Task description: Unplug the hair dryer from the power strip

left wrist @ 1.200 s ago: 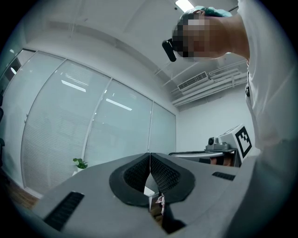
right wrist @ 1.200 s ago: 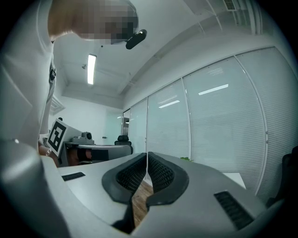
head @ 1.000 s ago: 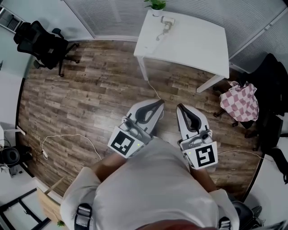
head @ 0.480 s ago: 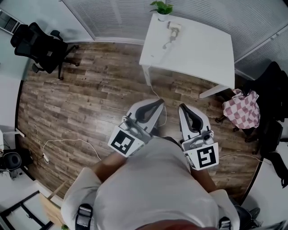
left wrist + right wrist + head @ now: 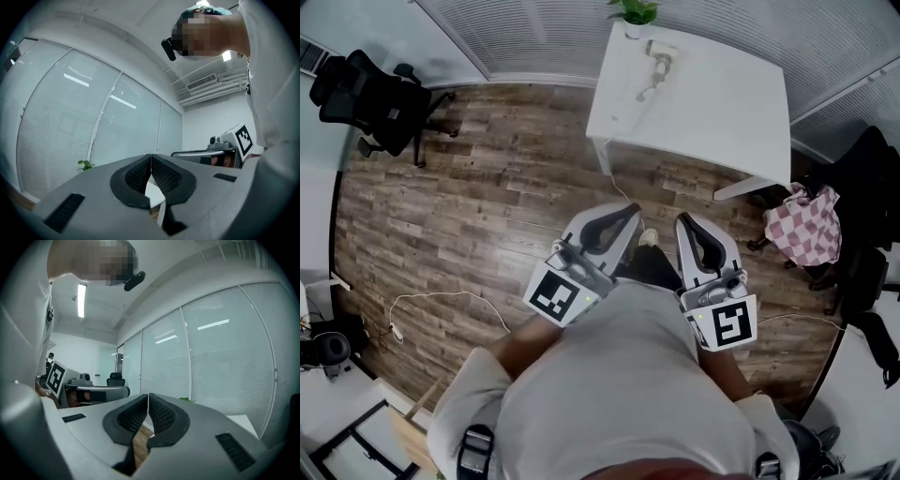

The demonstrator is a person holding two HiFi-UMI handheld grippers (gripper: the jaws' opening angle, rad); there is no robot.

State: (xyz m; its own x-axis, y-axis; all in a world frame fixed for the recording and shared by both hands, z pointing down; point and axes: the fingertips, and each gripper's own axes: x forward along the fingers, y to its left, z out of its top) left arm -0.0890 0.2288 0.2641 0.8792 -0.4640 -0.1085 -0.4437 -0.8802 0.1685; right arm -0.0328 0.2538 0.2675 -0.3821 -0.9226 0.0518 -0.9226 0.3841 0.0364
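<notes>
The white hair dryer (image 5: 659, 54) lies at the far side of the white table (image 5: 712, 103), its cord (image 5: 645, 89) curling toward me. No power strip shows on the table from here. My left gripper (image 5: 630, 214) and right gripper (image 5: 682, 223) are held side by side over the wooden floor, short of the table and pointing at it. In the left gripper view the pads (image 5: 140, 174) meet with nothing between them. The right gripper's pads (image 5: 158, 414) are likewise together and empty.
A potted plant (image 5: 636, 13) stands by the dryer. A thin cable (image 5: 623, 192) runs down from the table's near leg to the floor. Another white cable (image 5: 441, 298) loops at left. A black office chair (image 5: 366, 94) stands far left, a checkered cloth (image 5: 806, 230) at right.
I have moved toward the table, both grippers travelling with me. A dark foot now shows between the grippers. Both grippers stay shut.
</notes>
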